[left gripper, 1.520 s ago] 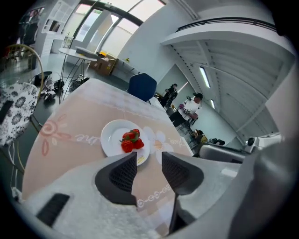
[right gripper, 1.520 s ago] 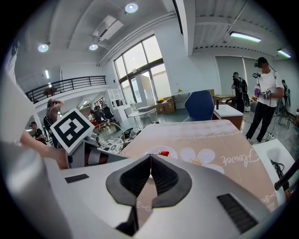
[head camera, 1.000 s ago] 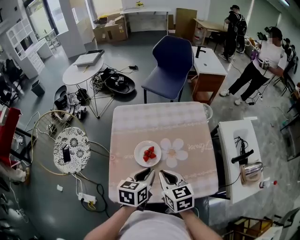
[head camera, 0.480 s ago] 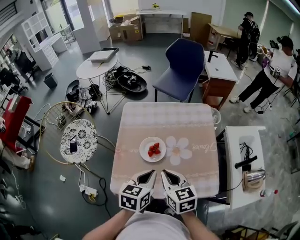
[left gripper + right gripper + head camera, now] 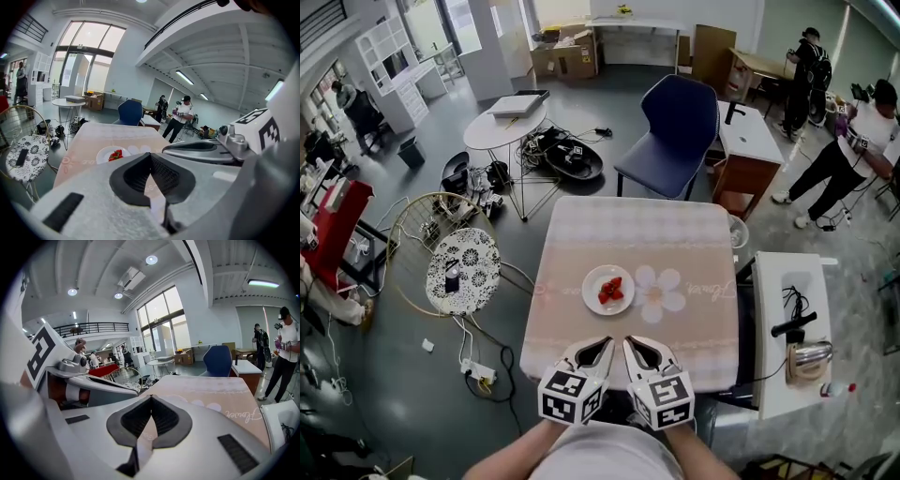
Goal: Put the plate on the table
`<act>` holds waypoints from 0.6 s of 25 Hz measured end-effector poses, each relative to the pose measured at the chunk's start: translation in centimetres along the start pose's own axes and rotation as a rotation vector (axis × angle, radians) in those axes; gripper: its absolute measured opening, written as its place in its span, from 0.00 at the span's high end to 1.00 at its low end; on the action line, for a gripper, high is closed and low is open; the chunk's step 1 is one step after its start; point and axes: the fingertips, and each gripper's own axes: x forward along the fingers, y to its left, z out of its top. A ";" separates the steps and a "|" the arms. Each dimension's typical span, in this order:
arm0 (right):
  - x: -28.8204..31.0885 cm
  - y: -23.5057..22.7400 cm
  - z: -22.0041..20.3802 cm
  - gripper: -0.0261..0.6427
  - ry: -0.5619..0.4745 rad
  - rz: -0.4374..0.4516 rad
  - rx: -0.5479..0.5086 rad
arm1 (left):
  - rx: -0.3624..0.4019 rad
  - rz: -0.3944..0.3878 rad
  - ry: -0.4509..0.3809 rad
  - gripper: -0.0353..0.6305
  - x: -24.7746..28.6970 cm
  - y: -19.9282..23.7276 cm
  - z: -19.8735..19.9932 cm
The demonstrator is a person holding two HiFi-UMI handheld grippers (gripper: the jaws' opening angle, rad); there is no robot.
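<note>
A white plate with red strawberries on it rests on the pink-clothed table, just left of a white flower print. The left gripper view shows the same plate beyond the jaws. My left gripper hovers over the table's near edge, short of the plate, its jaws shut with nothing between them. My right gripper hangs beside it, also shut and empty. Neither gripper touches the plate.
A blue chair stands at the table's far side. A white side table with a silver appliance is to the right. A patterned round stool, cables and a wire basket are on the floor to the left. People stand at the far right.
The head view has shifted a little, so the table sits further right and higher. Both grippers stay at the near edge. The plate has not moved on the cloth.
</note>
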 end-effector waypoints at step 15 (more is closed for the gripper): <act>-0.5 -0.3 0.1 0.96 -0.022 -0.010 -0.028 | 0.020 -0.014 0.007 0.94 0.7 -0.4 -0.4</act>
